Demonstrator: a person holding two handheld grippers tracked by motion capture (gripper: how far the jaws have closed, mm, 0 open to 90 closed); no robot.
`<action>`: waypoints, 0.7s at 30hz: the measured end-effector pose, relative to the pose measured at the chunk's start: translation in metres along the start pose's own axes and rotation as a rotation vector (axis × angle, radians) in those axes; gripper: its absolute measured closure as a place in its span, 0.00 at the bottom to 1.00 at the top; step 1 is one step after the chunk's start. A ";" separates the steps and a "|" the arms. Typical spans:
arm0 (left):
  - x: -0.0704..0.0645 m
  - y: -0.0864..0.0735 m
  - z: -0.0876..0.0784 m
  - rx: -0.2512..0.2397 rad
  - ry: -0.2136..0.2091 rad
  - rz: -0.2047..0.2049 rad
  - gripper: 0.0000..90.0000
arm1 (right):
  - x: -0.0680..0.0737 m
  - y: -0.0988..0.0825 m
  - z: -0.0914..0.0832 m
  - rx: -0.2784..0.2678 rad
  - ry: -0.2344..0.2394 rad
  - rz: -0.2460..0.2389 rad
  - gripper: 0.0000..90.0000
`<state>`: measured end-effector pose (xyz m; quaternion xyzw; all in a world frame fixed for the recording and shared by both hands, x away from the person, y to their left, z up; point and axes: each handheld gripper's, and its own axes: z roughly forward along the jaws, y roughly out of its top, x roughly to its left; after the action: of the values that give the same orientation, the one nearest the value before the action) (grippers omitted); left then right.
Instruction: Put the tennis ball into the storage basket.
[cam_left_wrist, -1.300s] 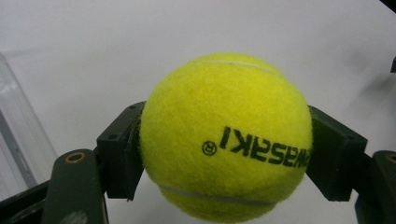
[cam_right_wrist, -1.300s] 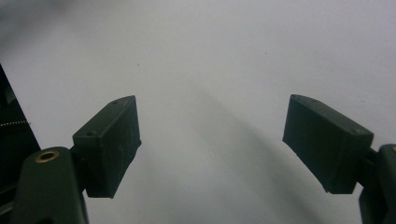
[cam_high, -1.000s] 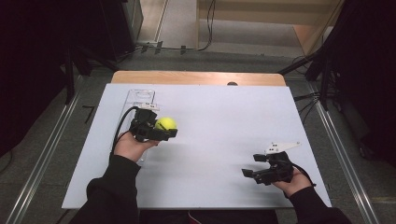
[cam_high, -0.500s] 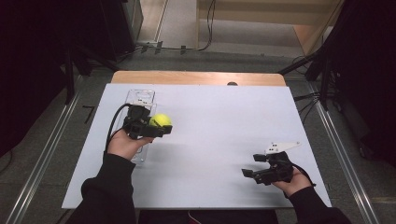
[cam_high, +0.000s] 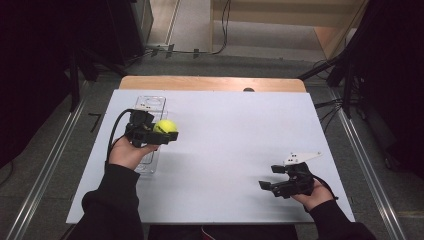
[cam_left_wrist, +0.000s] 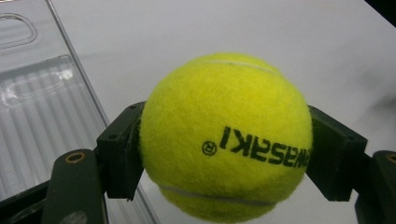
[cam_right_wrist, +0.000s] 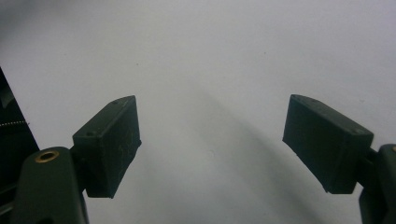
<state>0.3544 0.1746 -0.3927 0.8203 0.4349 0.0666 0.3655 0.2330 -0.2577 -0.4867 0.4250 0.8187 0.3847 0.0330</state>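
Fuzzy yellow tennis ball (cam_left_wrist: 225, 137), black lettering, pinched by the left gripper (cam_high: 159, 134) over the ribbed clear plastic tray (cam_left_wrist: 42, 116). Right gripper (cam_right_wrist: 210, 149) jaws spread wide.

Tennis ball (cam_left_wrist: 224, 140), black print upside down, "wasaki" legible, ® mark beside

The left tongs (cam_left_wrist: 226, 154) clamp a yellow tennis ball (cam_left_wrist: 226, 135) from both sides above the white counter (cam_left_wrist: 196, 28). A clear plastic tray (cam_left_wrist: 42, 102) lies at nine o'clock.
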 end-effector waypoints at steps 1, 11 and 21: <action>0.001 0.000 -0.001 -0.001 0.006 -0.004 0.28 | 0.000 0.000 0.000 0.000 -0.001 0.000 0.19; 0.008 0.000 -0.007 -0.007 0.033 -0.041 0.28 | 0.000 0.000 0.000 -0.002 -0.001 0.003 0.19; 0.019 -0.001 -0.016 -0.019 0.061 -0.071 0.28 | 0.000 0.000 0.000 -0.003 -0.001 0.004 0.19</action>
<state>0.3585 0.1981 -0.3852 0.7985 0.4739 0.0825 0.3620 0.2335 -0.2578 -0.4870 0.4267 0.8174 0.3855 0.0334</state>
